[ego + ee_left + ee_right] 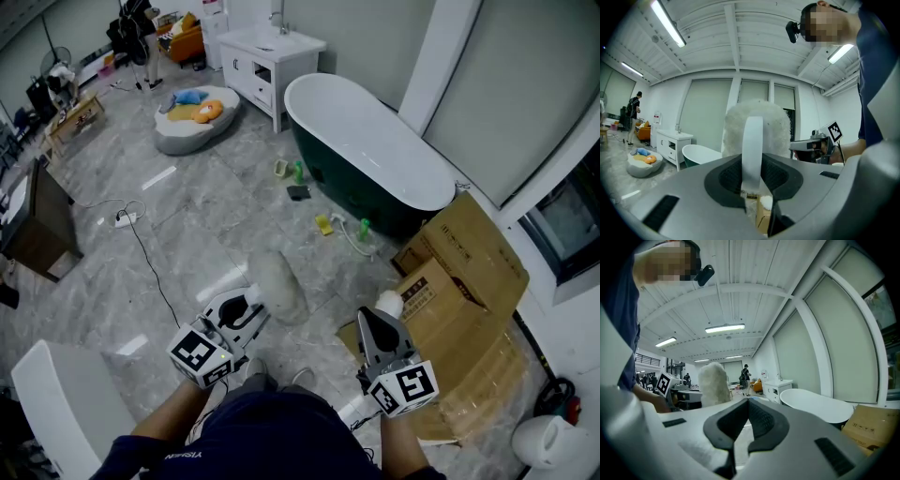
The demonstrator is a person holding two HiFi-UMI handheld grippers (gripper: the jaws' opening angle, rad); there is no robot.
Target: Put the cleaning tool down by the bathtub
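Cleaning tool (pixel 279 285) held in our left gripper (pixel 249 307), well apart from the bathtub (pixel 361 192).

We have the left jaws pinched on the tool's flat white handle (pixel 752 150), and its woolly white head sticks out ahead of them over the grey marble floor (pixel 187 216). Our right gripper (pixel 747 401) is alongside, its jaws pressed together with nothing between them. The dark green tub lies farther ahead, with cardboard boxes (pixel 464 272) near its closer end.
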